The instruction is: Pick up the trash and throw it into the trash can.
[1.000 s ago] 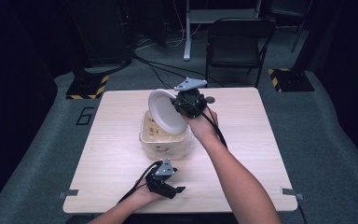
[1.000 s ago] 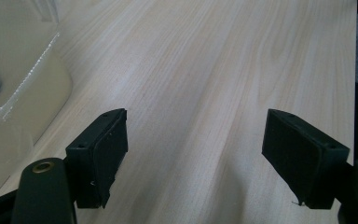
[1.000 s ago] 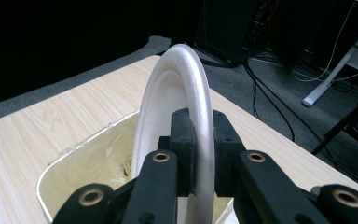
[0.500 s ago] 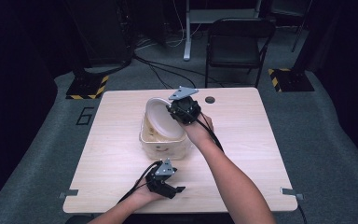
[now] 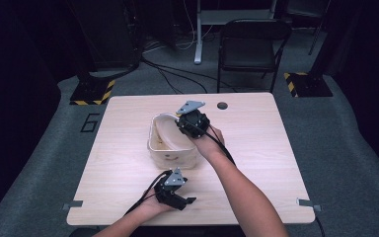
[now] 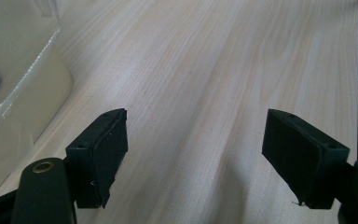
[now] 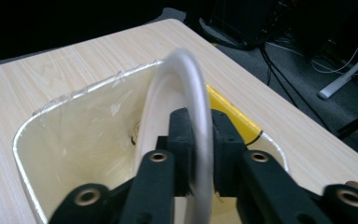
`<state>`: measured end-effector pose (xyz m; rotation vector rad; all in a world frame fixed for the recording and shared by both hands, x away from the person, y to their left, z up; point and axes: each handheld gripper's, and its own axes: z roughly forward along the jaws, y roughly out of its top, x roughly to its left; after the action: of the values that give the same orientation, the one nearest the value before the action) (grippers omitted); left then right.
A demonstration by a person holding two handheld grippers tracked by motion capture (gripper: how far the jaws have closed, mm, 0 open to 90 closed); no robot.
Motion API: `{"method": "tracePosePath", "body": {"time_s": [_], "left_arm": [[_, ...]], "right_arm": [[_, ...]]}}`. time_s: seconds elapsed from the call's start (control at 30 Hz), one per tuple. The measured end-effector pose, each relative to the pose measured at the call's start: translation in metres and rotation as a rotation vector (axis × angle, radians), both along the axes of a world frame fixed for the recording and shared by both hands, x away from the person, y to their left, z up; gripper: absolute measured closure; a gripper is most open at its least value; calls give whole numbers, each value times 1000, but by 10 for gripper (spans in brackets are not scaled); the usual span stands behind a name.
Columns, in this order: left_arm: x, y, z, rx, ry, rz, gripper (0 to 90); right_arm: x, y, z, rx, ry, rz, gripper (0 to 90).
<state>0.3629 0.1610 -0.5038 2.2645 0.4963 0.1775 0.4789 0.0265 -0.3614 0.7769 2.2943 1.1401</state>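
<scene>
Step in hand: right gripper (image 5: 183,122) is lowering a white plate (image 7: 186,93) on edge into the cream plastic bin (image 5: 170,154) at table centre. Plate stands upright inside the bin, rim between the pads; jaws have just been opening a bit, but in the right gripper view the pads still look to be touching the rim, so I read it as release just starting, not done. A yellow strip (image 7: 233,114) shows at the bin's far wall, can't tell what it is.

Left gripper (image 5: 173,190) sits w/ jaws spread, nothing between them, low over the wooden table (image 5: 256,148) near the front edge, just beside the bin.

Next, imo: open wider so the plate leans on the bin wall, then lift straight up w/o snagging the rim.

Count: 1 plate, 1 bin, 2 grippers, 1 folding chair (image 5: 251,47) behind the table.
</scene>
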Motion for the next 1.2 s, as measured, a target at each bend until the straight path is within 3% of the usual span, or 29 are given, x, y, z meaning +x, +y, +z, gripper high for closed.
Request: {"method": "tracePosePath", "body": {"time_s": [0.33,0.53,0.77,1.2], "left_arm": [[1,0,0,6,6,-1,218],[1,1,0,11,2,-1,218],[1,1,0,7,0,6,218],[3,0,-1,15,5,6,218]], "right_arm": [[-2,-7,-1,5,18,4,651],[-6,-15,3,34,18,-13,579],[-11,-35,9,74,33,-37,490],[-28,-75,9,125,35,-59,456]]}}
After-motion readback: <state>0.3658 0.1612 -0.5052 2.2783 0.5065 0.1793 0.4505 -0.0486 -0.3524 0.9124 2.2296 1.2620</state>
